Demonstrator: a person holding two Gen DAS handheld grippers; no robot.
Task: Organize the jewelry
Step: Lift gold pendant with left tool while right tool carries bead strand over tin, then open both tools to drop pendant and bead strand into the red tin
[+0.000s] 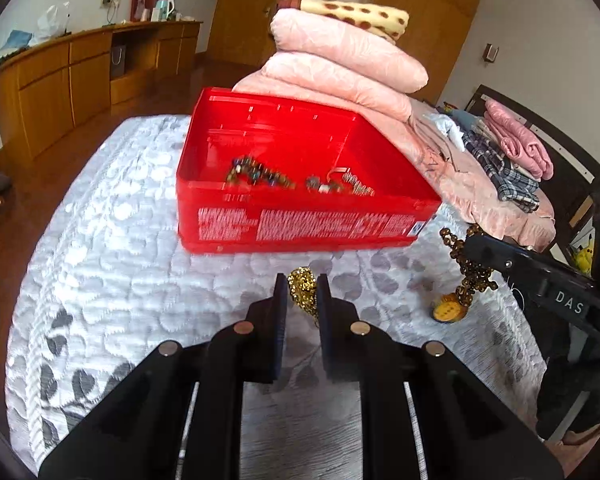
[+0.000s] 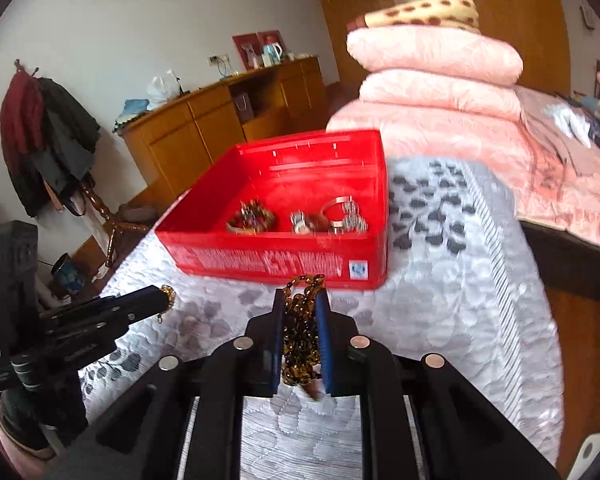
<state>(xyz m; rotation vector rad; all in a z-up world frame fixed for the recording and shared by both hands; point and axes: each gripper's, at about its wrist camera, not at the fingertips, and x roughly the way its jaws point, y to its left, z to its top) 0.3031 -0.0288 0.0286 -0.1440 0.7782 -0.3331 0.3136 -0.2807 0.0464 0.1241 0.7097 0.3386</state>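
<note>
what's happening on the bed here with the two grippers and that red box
A person is sorting jewelry into the red box on the quilted bedspread. The left gripper pinches a gold chain, and the right gripper holds a brown beaded necklace. Both hover just short of the box, which already holds several bracelets.

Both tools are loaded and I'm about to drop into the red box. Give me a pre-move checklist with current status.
1. Left tool gripping the gold chain: ok, the chain sits between its fingers.
2. Right tool gripping the brown bead necklace: ok.
3. Red box open and upright on the bedspread: ok.
4. Room in the box: ok, the jewelry inside is bunched near the front wall.
5. Necklace pendant clear of the bedspread: cannot tell.
6. Tools apart from each other: ok.
</note>
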